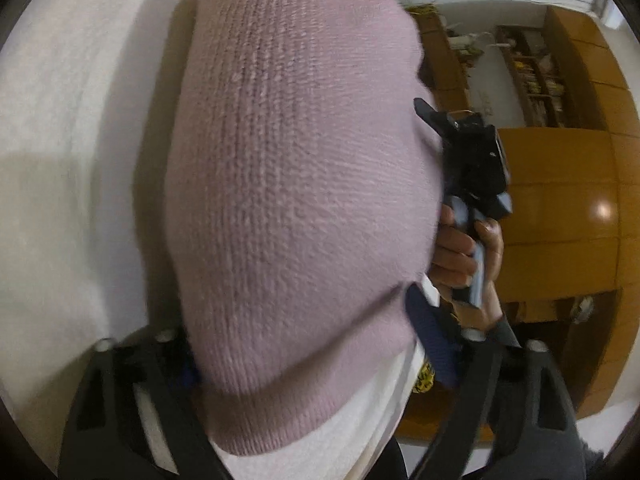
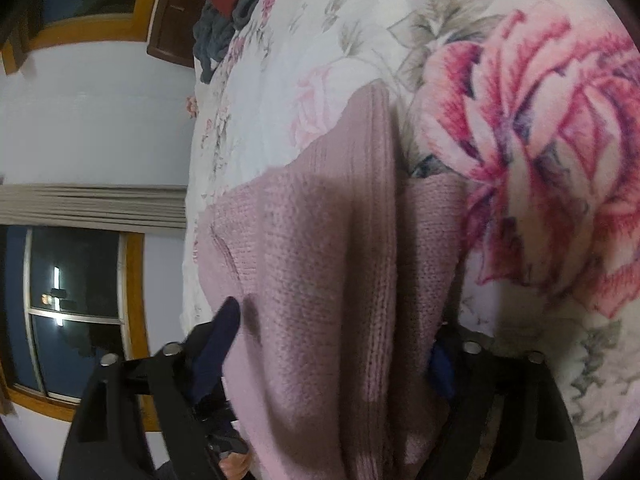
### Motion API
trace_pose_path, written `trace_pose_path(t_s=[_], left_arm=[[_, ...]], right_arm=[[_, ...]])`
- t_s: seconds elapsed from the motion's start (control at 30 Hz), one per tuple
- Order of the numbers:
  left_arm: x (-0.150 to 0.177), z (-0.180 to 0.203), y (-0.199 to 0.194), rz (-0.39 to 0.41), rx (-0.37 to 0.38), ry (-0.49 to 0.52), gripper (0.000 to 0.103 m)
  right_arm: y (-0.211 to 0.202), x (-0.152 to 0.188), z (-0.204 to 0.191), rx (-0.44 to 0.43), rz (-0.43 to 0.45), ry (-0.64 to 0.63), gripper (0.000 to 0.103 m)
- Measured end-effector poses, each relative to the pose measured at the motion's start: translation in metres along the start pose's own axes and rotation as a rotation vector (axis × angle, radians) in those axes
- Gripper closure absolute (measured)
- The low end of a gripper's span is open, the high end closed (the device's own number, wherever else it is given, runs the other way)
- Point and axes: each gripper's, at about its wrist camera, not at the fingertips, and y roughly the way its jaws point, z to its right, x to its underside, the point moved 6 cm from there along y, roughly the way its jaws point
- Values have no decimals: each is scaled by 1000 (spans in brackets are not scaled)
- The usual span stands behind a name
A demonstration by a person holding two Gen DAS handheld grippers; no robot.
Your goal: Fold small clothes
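Here we see the pink knit garment (image 1: 288, 184) bunched between both tools, hanging over the floral bedspread (image 2: 520, 140). The left tool (image 1: 316, 364) and right tool (image 2: 340, 344) each clamp its edge. Open bedspread lies beyond; a dark clothes pile (image 2: 228, 12) sits well apart.

The pink knit garment (image 1: 288, 184) is a matt, ribbed wool-like cloth with a slightly fuzzy surface, lying on a soft printed floral bedspread (image 2: 520, 152) of plush cloth, while the gripper fingers (image 2: 224, 328) are matt black plastic with dark blue pads, and the wardrobe (image 1: 560, 208) is glossy varnished wood.
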Motion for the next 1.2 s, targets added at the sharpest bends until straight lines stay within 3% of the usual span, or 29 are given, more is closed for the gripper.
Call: trace_pose_path(t_s=[0.07,0.27,0.57,0.73,0.9,1.0,1.13,1.2], left_arm=[[-1,-5,1,1,-20,-28,49],[2,3,-6,1,-48,-9,64],[4,26,-32,35,-103,73,71],[18,36,-66,50,-108,104,71],[59,28,-121,88,-110,114,71],[90,14,-148,112,-114,91,71],[151,-22,-174,124,-129,51,71],[175,-53,-174,109,-130,-21,69]], right_arm=[[2,1,0,-6,14,2,47],[-5,5,-1,-18,68,2,54],[-22,23,-32,-50,103,-28,56],[-21,44,-61,-83,99,-55,57],[-5,79,-93,-146,68,-66,57],[22,118,-113,-191,22,-65,57],[60,172,-126,-199,-55,-85,57],[79,194,-122,-166,-93,-90,56]])
